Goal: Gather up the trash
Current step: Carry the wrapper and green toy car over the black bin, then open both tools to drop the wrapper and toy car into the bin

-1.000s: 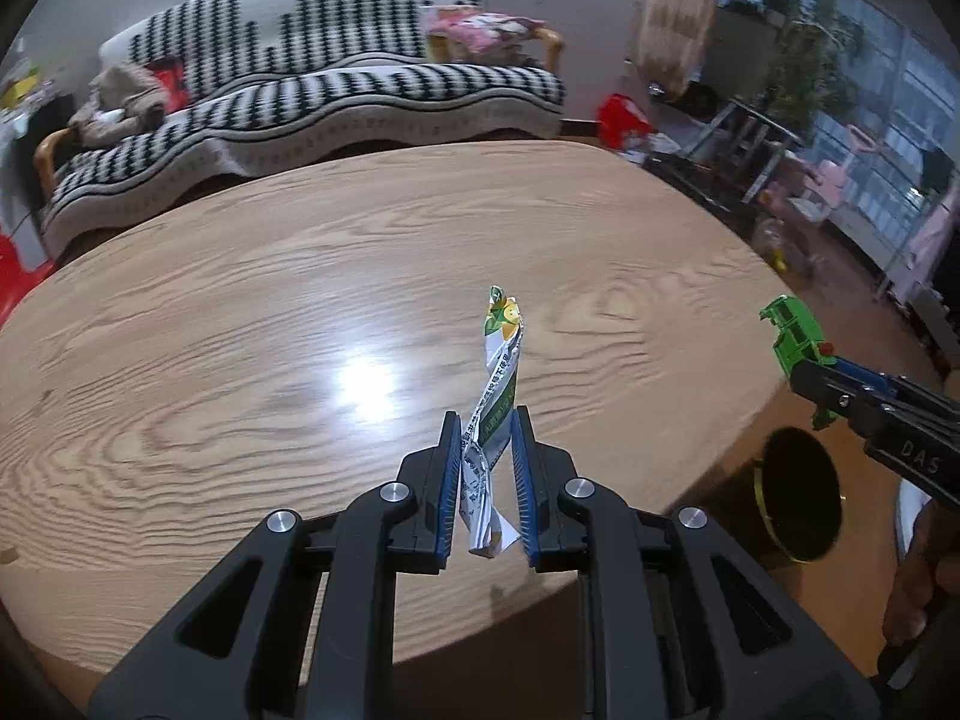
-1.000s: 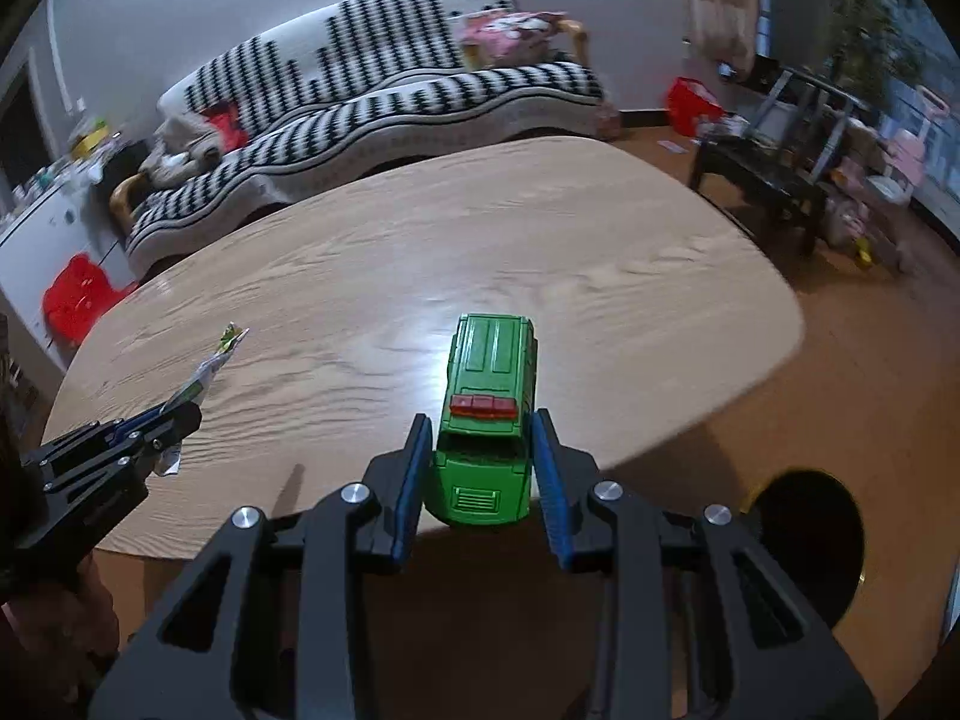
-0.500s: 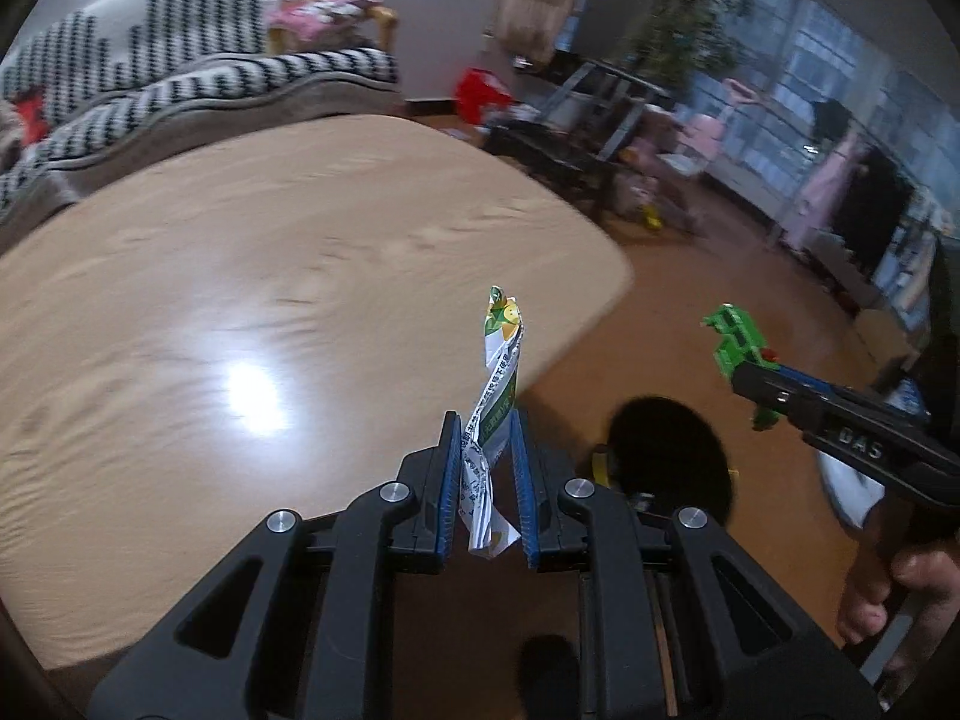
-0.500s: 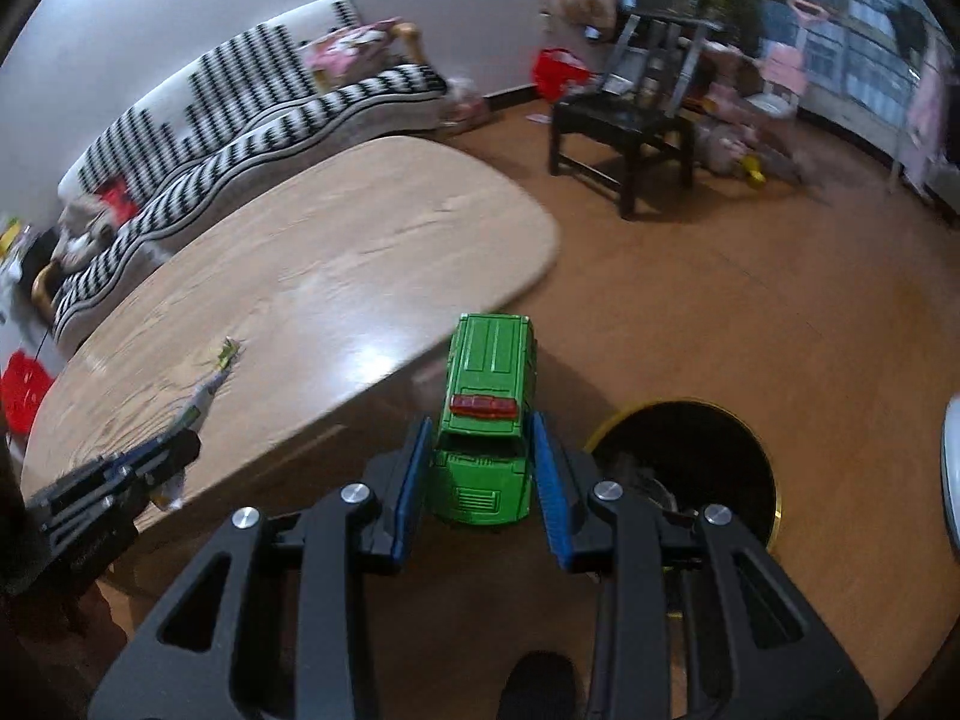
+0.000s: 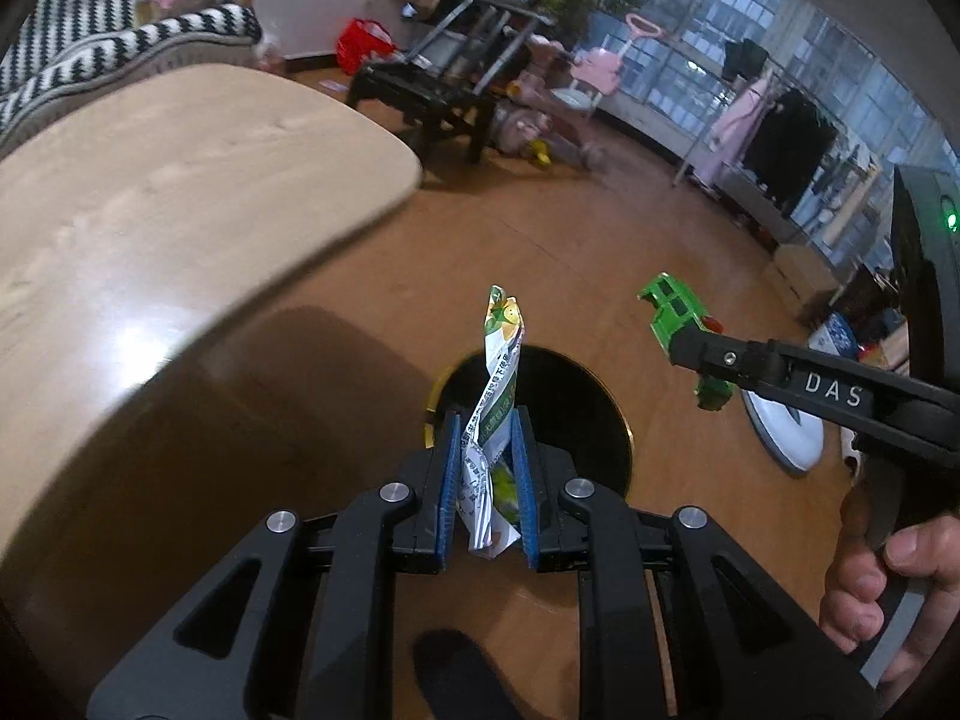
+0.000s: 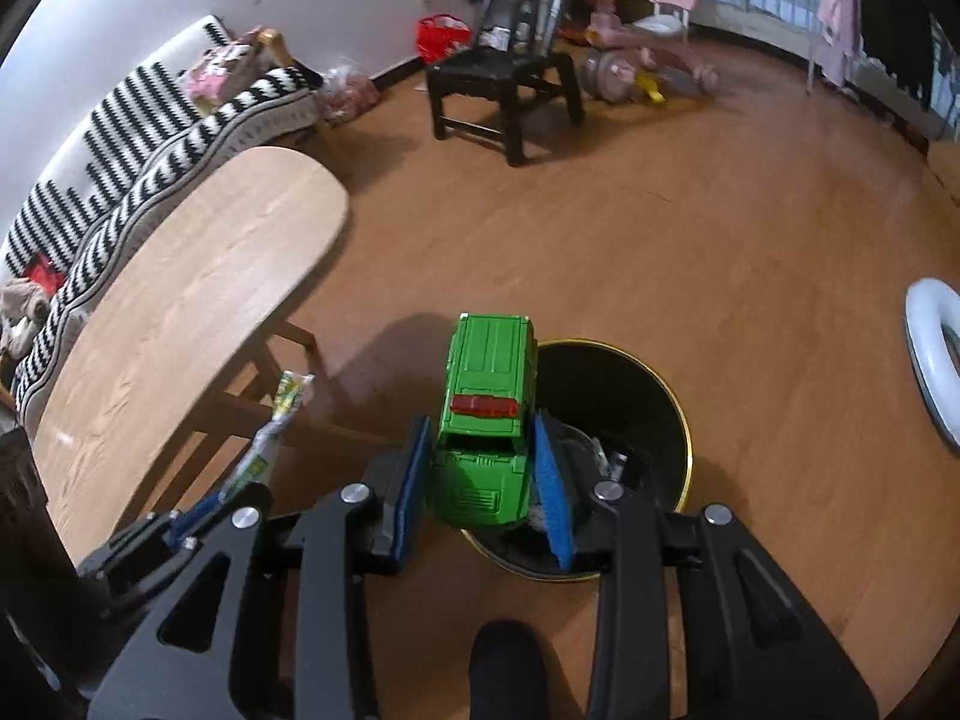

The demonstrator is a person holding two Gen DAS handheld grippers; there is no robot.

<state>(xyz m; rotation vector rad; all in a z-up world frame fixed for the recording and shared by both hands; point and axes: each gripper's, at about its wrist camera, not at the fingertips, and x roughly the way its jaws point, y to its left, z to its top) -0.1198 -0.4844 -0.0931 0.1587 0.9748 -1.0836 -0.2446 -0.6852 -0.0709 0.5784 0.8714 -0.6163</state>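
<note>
My left gripper [image 5: 485, 420] is shut on a twisted green and white wrapper [image 5: 498, 372] that stands up between its blue pads. It hangs above the black trash bin [image 5: 576, 408] with a gold rim on the floor. My right gripper [image 6: 483, 426] is shut on a green toy car [image 6: 489, 396], held over the near left rim of the same bin [image 6: 648, 396], which has some litter inside. In the left wrist view the right gripper [image 5: 690, 342] with the car [image 5: 675, 312] comes in from the right. The right wrist view shows the left gripper [image 6: 240, 483] with the wrapper [image 6: 273, 426] at lower left.
The oval wooden table [image 6: 180, 306] lies to the left, its leg frame close to the bin. A black chair [image 6: 510, 78], toys and a striped sofa [image 6: 150, 120] stand further off. A white ring-shaped object [image 6: 930, 360] lies on the floor at right. A hand [image 5: 870, 576] grips the right tool.
Both grippers swung off the table to the right and sank toward the floor, with the wrapper and the car still held. The bin now lies right under them.
</note>
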